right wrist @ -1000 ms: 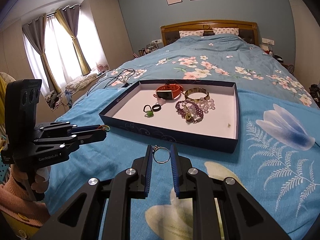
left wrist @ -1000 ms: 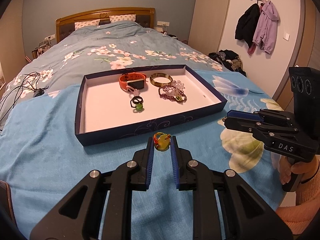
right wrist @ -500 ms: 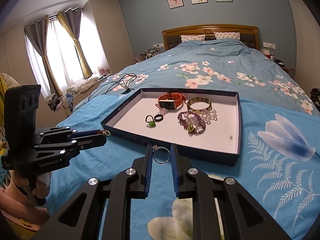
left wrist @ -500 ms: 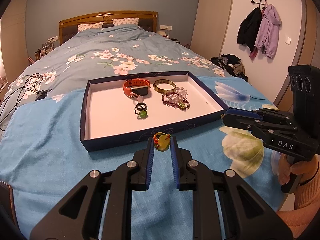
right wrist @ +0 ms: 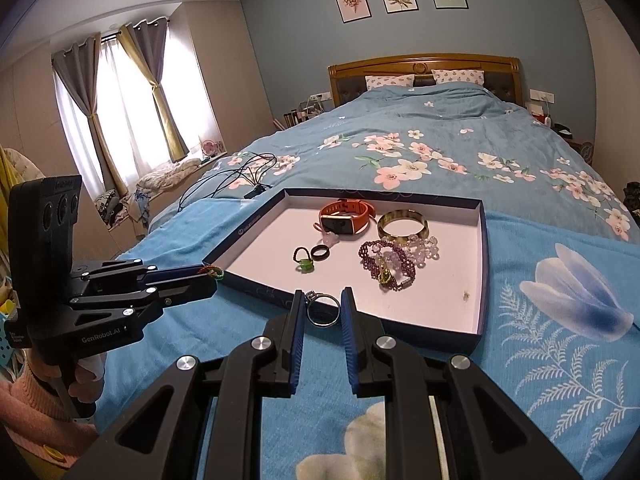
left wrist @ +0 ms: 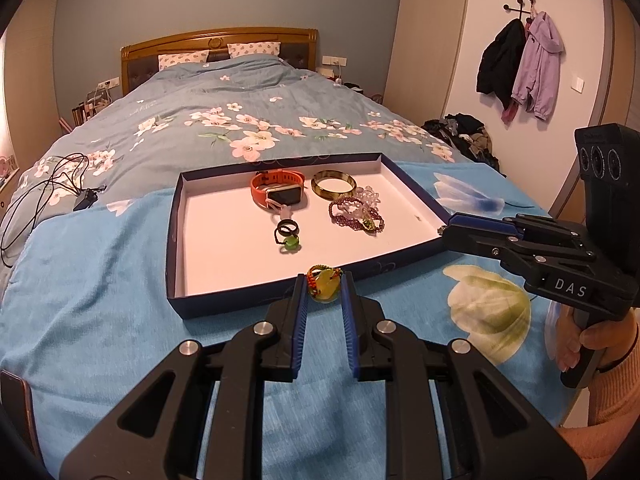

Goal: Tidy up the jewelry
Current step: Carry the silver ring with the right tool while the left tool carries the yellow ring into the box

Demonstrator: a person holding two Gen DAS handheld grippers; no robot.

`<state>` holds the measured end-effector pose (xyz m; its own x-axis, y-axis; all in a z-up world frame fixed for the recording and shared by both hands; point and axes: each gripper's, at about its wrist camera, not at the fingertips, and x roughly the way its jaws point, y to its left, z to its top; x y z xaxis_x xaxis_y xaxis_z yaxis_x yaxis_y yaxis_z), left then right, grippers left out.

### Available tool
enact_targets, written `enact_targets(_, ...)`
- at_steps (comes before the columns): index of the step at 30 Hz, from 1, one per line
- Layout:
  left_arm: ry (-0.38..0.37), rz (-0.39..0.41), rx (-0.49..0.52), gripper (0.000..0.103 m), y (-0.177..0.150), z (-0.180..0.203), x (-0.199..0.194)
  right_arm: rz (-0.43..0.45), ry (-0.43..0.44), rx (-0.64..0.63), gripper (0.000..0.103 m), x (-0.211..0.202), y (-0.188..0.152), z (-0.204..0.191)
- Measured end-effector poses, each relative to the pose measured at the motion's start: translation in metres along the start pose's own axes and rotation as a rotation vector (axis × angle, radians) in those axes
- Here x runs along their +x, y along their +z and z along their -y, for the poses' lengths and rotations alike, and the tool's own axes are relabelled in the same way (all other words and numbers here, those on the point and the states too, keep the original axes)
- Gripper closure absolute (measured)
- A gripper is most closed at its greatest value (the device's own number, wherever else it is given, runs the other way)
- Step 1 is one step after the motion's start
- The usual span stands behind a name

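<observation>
From my left wrist view, my left gripper [left wrist: 323,286] pinches a yellow pendant [left wrist: 325,283] with a braided cord, just before the near wall of the tray [left wrist: 240,304] on the bed [left wrist: 100,264].

From my right wrist view, my right gripper [right wrist: 322,307] is narrow and clamps a silver ring [right wrist: 322,309] at the tray's near wall, where a watch [right wrist: 346,216] lies inside.

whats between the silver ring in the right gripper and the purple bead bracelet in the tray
Only the tray's dark near wall and bare tray floor separate the silver ring from the purple bead bracelet, seen in the right wrist view.
</observation>
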<state>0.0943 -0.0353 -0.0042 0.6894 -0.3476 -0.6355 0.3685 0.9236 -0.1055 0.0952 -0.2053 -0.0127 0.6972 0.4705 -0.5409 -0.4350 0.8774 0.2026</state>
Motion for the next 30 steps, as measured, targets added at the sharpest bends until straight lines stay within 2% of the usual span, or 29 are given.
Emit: enact_targets(30,0.021,0.017,-0.012,0.086,0.021,-0.011,0.014,0.002,-0.010,-0.013,0.087,0.020,0.022,0.008)
